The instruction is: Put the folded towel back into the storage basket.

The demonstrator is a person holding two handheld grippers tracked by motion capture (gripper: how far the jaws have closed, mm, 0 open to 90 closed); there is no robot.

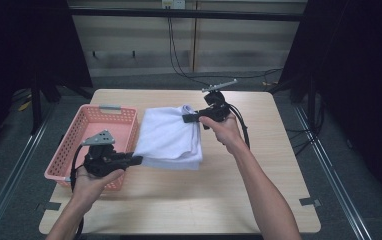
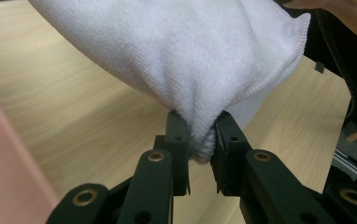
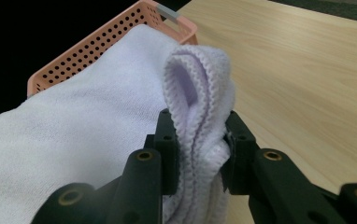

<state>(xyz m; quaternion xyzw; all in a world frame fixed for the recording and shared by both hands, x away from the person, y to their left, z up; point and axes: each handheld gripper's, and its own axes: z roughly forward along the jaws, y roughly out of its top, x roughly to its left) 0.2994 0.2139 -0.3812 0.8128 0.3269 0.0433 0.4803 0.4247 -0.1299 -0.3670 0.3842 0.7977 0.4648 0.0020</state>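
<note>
1. The left tool (image 1: 138, 160) is clamping the near corner of the folded white towel (image 1: 169, 135), so that edge is hanging above the table (image 1: 189, 200).
2. The right tool (image 1: 186, 118) is pinching the far corner, keeping the folds together.
3. The pink basket (image 1: 69, 150) is waiting beside the towel, probably to receive it.

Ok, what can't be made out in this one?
- Basket contents: high view, the left gripper and hand cover its near part.
- How many layers the folded white towel has: too small in the high view, cut off in both gripper views.
- Right gripper pads: towel bunched between the jaws hides them.
</note>
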